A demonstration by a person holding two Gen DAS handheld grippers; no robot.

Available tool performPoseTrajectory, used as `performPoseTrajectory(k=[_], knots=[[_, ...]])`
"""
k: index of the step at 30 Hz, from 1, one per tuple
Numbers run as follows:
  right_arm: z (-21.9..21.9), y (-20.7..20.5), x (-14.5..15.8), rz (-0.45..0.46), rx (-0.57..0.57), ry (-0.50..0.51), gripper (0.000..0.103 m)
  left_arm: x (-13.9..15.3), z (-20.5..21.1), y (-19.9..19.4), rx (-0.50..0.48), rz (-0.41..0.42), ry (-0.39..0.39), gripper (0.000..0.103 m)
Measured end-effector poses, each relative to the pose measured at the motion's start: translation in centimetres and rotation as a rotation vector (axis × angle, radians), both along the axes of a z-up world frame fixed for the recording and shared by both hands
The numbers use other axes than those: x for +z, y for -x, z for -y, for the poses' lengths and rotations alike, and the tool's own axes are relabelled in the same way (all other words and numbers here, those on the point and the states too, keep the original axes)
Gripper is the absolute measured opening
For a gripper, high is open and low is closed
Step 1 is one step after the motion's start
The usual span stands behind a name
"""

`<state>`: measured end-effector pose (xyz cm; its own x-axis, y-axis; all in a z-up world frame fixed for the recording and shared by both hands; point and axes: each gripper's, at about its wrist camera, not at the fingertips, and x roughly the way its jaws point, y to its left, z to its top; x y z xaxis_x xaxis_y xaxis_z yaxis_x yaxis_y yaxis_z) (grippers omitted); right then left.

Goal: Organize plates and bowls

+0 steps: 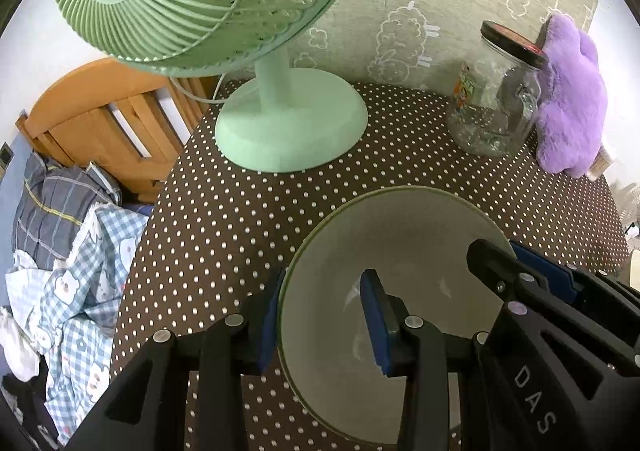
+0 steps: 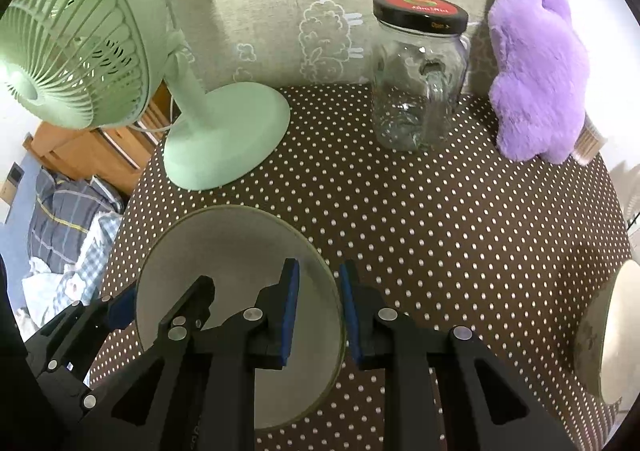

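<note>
A pale green bowl (image 1: 404,243) sits on the dotted brown tablecloth near the front. My left gripper (image 1: 320,323) straddles its left rim, one blue pad outside, one inside, with a gap showing. My right gripper (image 2: 318,311) straddles the right rim of the same bowl (image 2: 240,243), also with a gap at the pads. It shows in the left wrist view (image 1: 516,271) at the bowl's right edge. A second, cream bowl (image 2: 616,335) lies at the far right edge of the right wrist view.
A green desk fan (image 2: 224,139) stands at the back left. A glass jar with a black lid (image 2: 416,91) and a purple plush toy (image 2: 540,71) stand at the back right. The table's left edge (image 1: 160,219) drops to a bed.
</note>
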<state>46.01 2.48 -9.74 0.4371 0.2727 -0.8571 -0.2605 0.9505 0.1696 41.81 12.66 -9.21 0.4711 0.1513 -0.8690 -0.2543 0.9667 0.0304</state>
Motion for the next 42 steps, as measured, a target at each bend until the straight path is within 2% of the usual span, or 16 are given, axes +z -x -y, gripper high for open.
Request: performPoseTrajectory(k=[13, 29, 42], knots=[[1.8, 3.1, 1.0, -0.008, -0.046, 0.021, 0.025, 1.1, 1.5, 2.4, -0.053, 0.003, 0.025, 0.038], [4.3, 9.4, 5.9, 0.047, -0.139, 0.02, 0.025, 5.9, 3.3, 7.8, -0.14, 0.062, 0.03, 0.038], [6.2, 16.3, 8.9, 0.063, -0.2, 0.029, 0.025, 8.2, 5.1, 13.9, -0.196, 0.076, 0.044, 0.038]])
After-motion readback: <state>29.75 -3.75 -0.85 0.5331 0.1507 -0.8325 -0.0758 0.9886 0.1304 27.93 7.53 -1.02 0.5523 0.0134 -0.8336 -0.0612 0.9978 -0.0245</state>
